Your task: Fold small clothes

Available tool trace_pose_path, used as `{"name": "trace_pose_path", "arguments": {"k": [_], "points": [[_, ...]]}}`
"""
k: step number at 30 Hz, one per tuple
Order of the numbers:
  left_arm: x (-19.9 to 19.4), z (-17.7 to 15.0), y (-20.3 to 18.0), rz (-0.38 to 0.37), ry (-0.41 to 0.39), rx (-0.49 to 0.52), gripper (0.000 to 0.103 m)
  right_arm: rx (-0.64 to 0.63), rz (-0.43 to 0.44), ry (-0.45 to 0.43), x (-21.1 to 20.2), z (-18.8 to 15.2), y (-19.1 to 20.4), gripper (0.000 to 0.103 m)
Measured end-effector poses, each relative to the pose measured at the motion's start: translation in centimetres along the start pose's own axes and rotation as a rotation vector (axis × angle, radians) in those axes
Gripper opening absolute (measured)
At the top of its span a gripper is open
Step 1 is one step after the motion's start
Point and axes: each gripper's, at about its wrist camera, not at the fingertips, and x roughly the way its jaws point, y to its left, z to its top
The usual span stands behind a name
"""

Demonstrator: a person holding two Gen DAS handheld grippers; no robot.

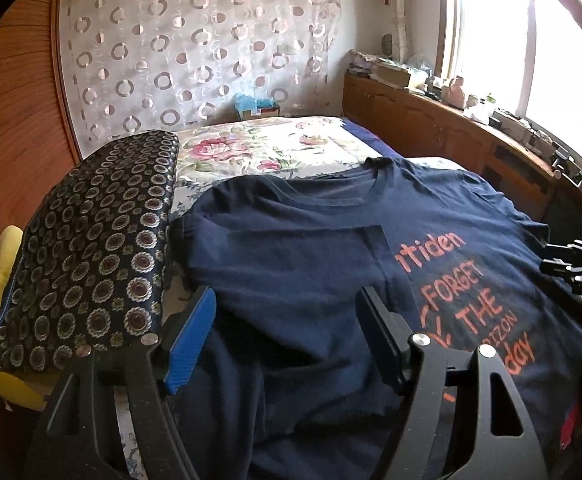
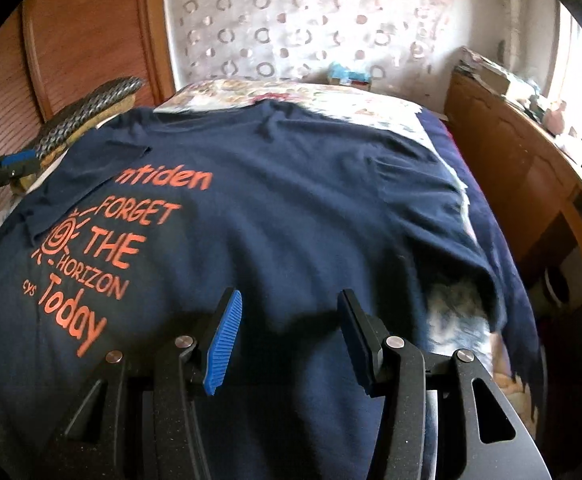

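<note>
A navy T-shirt [image 1: 311,248] with orange lettering lies flat on the bed, neck toward the far wall. Its left sleeve side is folded in over the print. It also fills the right wrist view [image 2: 283,200]. My left gripper [image 1: 287,312] is open and empty, just above the shirt's left part. My right gripper [image 2: 289,316] is open and empty over the shirt's lower middle. The right gripper's tip shows at the right edge of the left wrist view [image 1: 575,266]. The left gripper shows at the left edge of the right wrist view [image 2: 7,168].
A dark patterned cushion [image 1: 87,248] lies left of the shirt, over something yellow [image 1: 7,264]. A floral bedsheet [image 1: 267,144] covers the bed behind. A wooden cabinet [image 1: 451,128] with clutter runs along the right under the window. A wooden wardrobe [image 2: 91,32] stands on the left.
</note>
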Motion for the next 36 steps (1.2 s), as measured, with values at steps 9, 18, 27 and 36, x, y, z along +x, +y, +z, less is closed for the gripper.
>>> {"name": "trace_pose_path", "arguments": {"k": [9,18,27,36], "points": [[1.1,-0.1,-1.4,-0.031,0.027,0.000,0.073,0.107,-0.091,-0.040,-2.0,-0.3,-5.8,0.052],[2.7,-0.9,-3.1,-0.052,0.090,0.037,0.073,0.221,-0.096,0.019,0.3,0.4,-10.9,0.051],[4.7,-1.3,-3.9,-0.041,0.183,0.070,0.074,0.163,-0.141,0.042,0.5,1.2,-10.6,0.010],[5.2,-1.3,-4.1,-0.041,0.202,0.078,0.081,0.072,-0.111,-0.144,-2.4,4.3,-5.8,0.003]]}}
